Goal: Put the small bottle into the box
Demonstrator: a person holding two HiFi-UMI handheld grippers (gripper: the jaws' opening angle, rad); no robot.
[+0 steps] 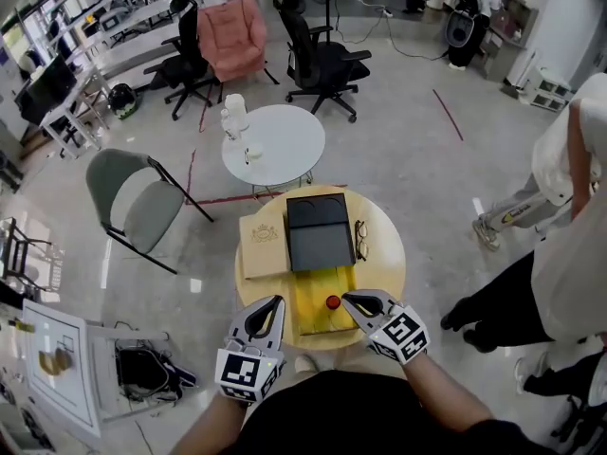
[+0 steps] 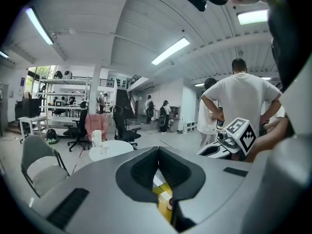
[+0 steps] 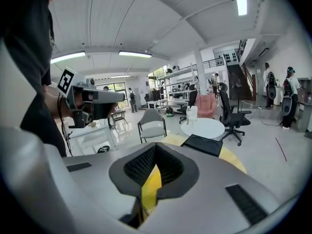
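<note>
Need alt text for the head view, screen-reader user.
The left hand-held gripper and right hand-held gripper, both shut and empty, hover over the near edge of a round wooden table, either side of a small red-capped bottle on a yellow mat. Behind it lie a black box, a tan box and glasses.

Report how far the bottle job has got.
Looks done: the small red-capped bottle stands on the yellow rectangular surface, apparently the box's lining, on the round wooden table. In hand: nothing; the left gripper and right gripper are shut and empty. Left: nothing obvious, unless the flat black case beyond is the intended box.
</note>
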